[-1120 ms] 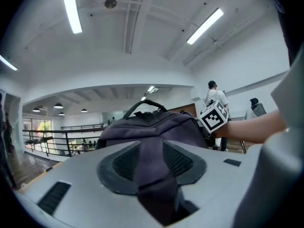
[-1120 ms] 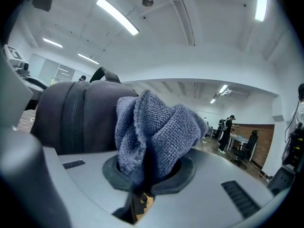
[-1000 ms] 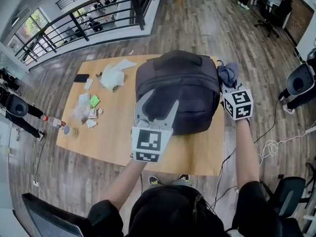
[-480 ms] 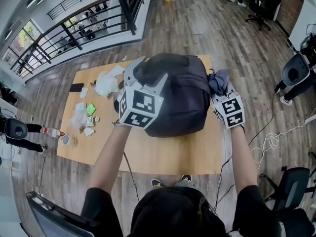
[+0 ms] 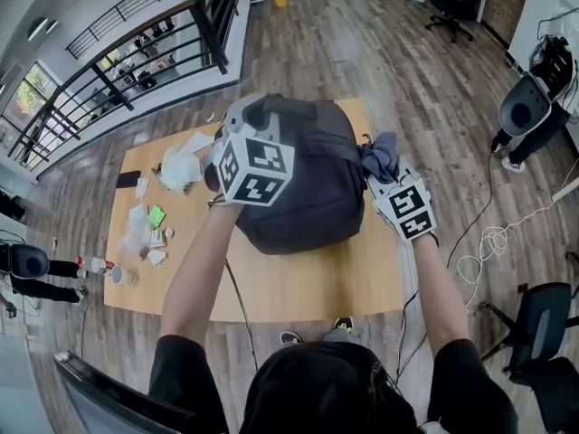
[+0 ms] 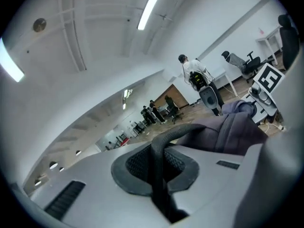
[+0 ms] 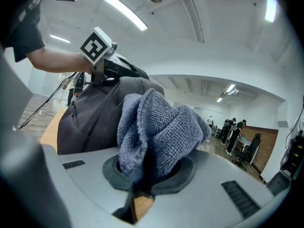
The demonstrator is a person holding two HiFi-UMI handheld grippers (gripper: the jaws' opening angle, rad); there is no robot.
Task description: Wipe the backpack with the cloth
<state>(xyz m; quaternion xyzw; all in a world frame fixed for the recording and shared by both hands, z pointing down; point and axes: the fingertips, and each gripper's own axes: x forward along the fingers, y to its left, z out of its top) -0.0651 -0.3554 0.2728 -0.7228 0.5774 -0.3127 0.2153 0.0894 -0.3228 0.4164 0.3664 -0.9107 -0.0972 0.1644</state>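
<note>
one dark grey fabric backpack sits on the light wooden table. well left of it lie a crumpled white plastic bag, one black phone and one green packet. two grippers: the left gripper has just been closing its jaws and pinches the backpack's black webbing handle; the right gripper clamps one blue-grey terry cloth at the backpack's right side.

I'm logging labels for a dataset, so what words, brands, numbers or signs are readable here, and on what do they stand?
No readable text anywhere in these views.
Left marker cube and right marker cube: black-and-white square patterns only, no letters or digits.
Green packet on the table: any print is too small to read.
Backpack: no logo or label visible.
</note>
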